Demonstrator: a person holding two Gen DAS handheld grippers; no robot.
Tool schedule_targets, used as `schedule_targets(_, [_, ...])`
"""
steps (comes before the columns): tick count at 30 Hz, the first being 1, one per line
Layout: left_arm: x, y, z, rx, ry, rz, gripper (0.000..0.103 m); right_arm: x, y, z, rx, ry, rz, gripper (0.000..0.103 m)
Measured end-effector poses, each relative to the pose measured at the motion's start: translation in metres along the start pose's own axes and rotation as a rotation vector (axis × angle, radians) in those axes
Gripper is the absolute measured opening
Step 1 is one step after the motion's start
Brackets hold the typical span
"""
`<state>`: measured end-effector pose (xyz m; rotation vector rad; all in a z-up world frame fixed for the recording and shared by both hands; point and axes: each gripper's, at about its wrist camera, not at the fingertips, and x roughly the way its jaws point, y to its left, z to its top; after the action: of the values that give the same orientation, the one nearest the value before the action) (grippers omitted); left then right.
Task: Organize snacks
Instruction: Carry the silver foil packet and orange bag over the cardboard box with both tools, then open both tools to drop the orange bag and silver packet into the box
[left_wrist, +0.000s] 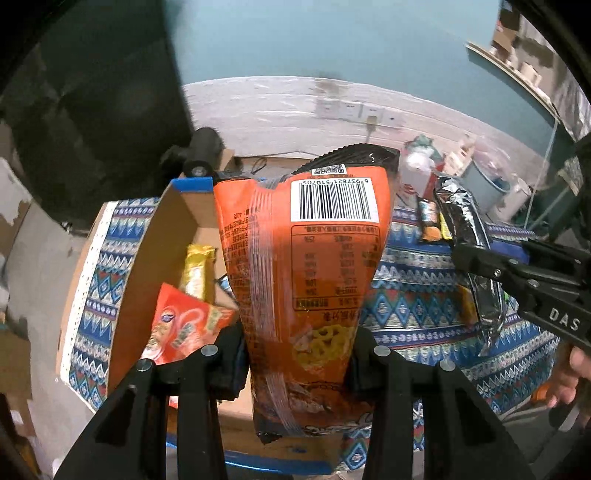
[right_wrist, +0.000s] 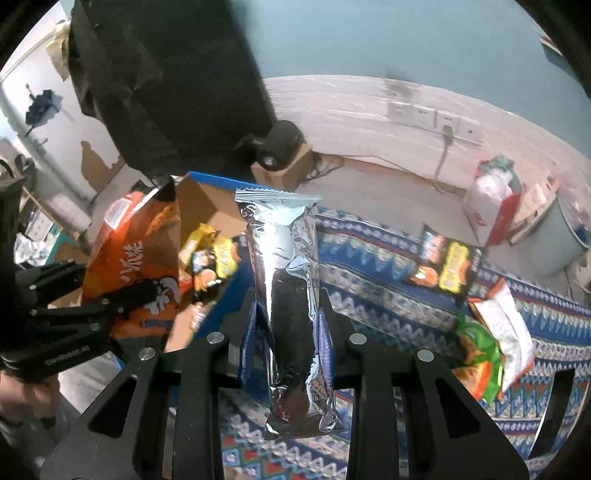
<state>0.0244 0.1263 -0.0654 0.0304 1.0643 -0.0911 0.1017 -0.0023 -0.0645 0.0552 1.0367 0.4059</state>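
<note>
Both my grippers are loaded, and the cardboard box is partly filled.

My left gripper (left_wrist: 299, 350) carries a tall orange snack bag (left_wrist: 306, 280) that blocks most of my view over the open brown cardboard box (left_wrist: 166, 236); inside it a yellow wrapper (left_wrist: 197, 271) and a red-orange packet (left_wrist: 184, 325) fill the near left part, with bare floor further in. My right gripper (right_wrist: 288, 332) carries a silver foil pouch (right_wrist: 291, 306) over the patterned blue cloth (right_wrist: 388, 302), where a black-and-yellow packet (right_wrist: 448, 266) and a green-and-white packet (right_wrist: 491, 347) lie to the right; the cloth between is bare.

The orange snack bag (left_wrist: 306, 280) bears barcode number 6 937821 510705 upside down; the right tool (left_wrist: 476, 266) reads "DAS".
</note>
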Motion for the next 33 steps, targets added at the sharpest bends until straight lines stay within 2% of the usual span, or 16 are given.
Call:
schedule_targets(7, [0.01,0.033,-0.007,-0.036,0.016,0.063,0.042,0.023,0.033,0.01,-0.032,0.023,0.04,0.028])
schedule_targets(13, [0.018,0.061,-0.013,-0.095,0.049,0.075,0.042,0.037,0.06,0.023,-0.052,0.029,0.068,0.028])
schedule_targets(16, [0.02,0.069,-0.014,-0.112,0.063,0.078,0.042,0.043,0.074,0.03,-0.064,0.03,0.087,0.028])
schedule_targets(21, [0.02,0.078,-0.015,-0.116,0.061,0.127,0.045,0.057,0.096,0.039,-0.091,0.043,0.113,0.028])
schedule_targets(29, [0.009,0.1,-0.015,-0.182,0.036,0.156,0.061,0.083,0.116,0.043,-0.08,0.087,0.148,0.028])
schedule_targets(33, [0.004,0.104,-0.014,-0.196,0.021,0.162,0.063,0.092,0.122,0.042,-0.09,0.11,0.158,0.029])
